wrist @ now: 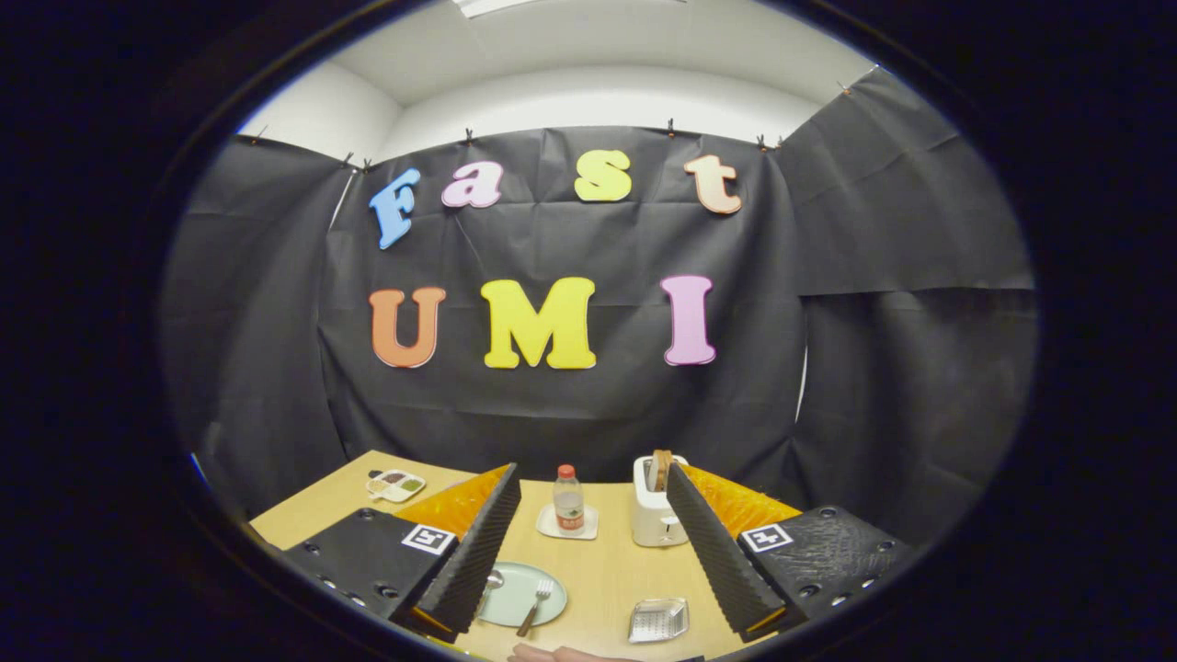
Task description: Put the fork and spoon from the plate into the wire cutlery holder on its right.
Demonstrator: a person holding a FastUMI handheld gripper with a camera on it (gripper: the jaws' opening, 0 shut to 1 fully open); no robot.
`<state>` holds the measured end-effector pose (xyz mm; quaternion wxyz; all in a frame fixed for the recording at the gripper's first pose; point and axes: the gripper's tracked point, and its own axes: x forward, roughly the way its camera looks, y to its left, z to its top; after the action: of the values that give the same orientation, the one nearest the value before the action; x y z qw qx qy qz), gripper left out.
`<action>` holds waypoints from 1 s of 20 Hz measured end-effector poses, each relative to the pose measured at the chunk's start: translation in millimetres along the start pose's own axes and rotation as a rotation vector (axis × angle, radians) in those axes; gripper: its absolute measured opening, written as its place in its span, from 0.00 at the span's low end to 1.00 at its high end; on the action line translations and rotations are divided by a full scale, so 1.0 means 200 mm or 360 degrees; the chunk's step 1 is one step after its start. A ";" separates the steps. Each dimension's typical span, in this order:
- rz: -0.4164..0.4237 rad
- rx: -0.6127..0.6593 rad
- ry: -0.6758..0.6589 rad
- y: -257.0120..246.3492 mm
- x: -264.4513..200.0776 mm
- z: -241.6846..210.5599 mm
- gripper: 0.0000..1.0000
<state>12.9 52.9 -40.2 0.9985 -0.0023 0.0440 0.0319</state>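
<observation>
A pale green plate [511, 588] lies on the wooden table between my fingers, close to the left one. A fork [536, 605] rests on its right part, tines pointing away from me. The spoon [492, 581] lies on the plate's left side, partly hidden behind the left finger [478, 542]. To the right of the plate sits the silver wire cutlery holder [658, 620], close to the right finger [722, 552]. My gripper [598, 552] hovers well above the table, open, with nothing between its fingers.
A white toaster [655, 513] with a slice in it stands beyond the holder. A small bottle [568, 501] stands on a white coaster at the table's middle. A divided dish [396, 485] lies at the far left. A hand [561, 654] shows at the near edge.
</observation>
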 end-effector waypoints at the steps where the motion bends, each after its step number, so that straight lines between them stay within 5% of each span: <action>1: 0.0002 0.0000 0.0017 0.01 0.01 -0.03 0.97; 12: 0.0000 -0.0011 0.0281 0.16 0.20 -0.48 0.97; 20: 0.0055 -0.0012 0.0793 0.37 0.42 -1.25 0.96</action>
<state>70.3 130.4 -296.3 0.9562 -0.0130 0.2886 0.0474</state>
